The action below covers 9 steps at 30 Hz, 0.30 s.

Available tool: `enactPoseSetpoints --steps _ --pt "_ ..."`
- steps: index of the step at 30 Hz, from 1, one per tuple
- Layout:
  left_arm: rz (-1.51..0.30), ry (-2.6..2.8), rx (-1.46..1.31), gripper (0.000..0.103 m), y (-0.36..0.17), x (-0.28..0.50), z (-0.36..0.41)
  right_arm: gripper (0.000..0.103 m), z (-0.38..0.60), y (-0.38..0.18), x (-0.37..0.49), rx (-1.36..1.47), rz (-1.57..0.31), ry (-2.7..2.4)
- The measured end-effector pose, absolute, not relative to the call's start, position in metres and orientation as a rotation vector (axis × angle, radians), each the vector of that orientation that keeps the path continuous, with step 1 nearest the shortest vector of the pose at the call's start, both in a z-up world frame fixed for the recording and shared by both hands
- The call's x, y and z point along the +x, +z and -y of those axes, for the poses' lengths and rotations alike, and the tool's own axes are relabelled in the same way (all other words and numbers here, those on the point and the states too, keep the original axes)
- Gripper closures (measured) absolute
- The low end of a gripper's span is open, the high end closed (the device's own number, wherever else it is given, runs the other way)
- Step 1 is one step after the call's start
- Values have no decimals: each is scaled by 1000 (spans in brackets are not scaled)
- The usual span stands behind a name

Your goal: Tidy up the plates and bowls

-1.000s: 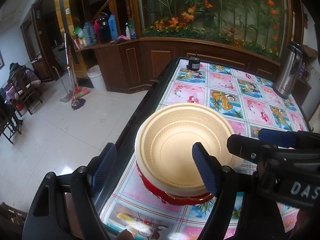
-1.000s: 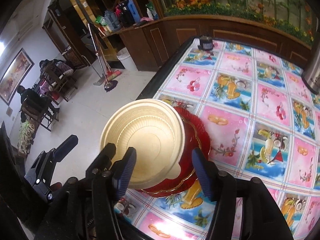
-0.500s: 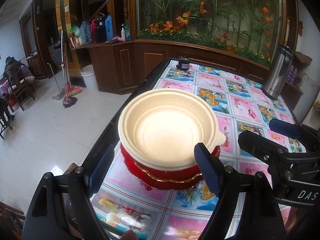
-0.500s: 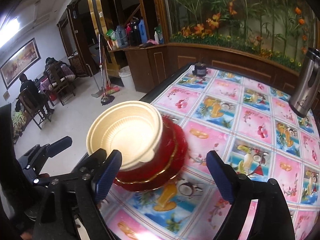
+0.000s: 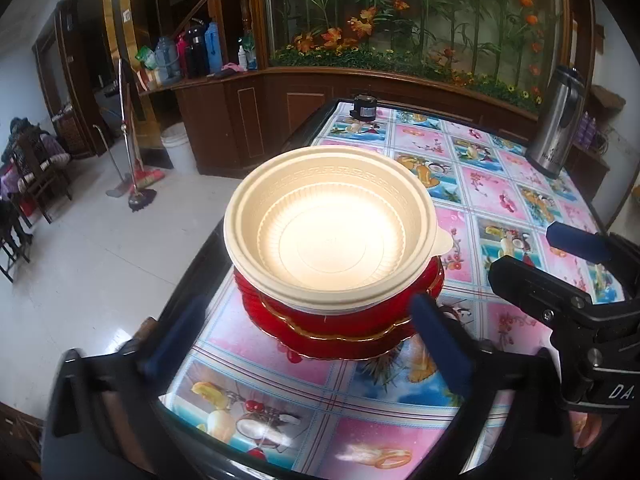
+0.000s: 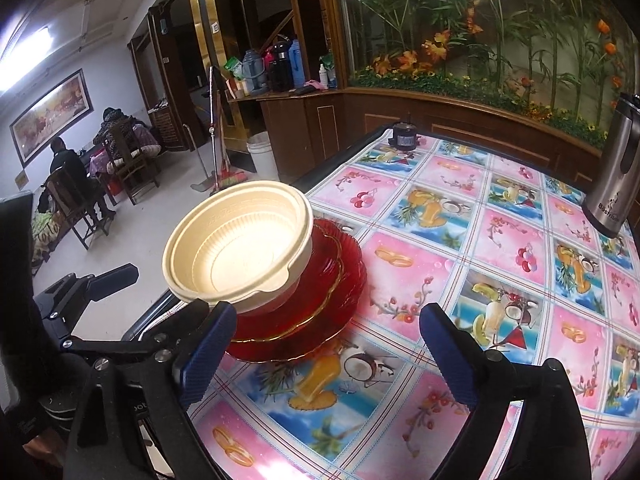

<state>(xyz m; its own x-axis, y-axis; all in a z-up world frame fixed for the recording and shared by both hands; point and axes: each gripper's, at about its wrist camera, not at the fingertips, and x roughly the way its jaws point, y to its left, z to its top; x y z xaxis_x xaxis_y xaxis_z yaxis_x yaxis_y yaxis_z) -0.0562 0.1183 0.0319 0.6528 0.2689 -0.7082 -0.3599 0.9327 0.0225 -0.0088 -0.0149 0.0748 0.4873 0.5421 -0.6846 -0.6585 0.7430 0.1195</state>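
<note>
Both your grippers have drawn back from the stack: your left gripper (image 5: pixel 308 344) and right gripper (image 6: pixel 326 352) stand spread wide, holding nothing. Beyond them, the cream bowl (image 5: pixel 332 228) sits on red plates (image 6: pixel 320 300) near the table's (image 6: pixel 500 248) edge.

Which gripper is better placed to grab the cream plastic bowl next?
Left gripper: its open fingers straddle the cream plastic bowl centrally. The right gripper, also open, sits off to the bowl's side.
</note>
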Motion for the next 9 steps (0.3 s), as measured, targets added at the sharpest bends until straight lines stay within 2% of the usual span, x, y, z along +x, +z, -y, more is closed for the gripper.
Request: enactPoseSetpoints --steps 9 --pt "-760 365 -125 0 31 -56 -122 9 9 77 -11 -173 -756 751"
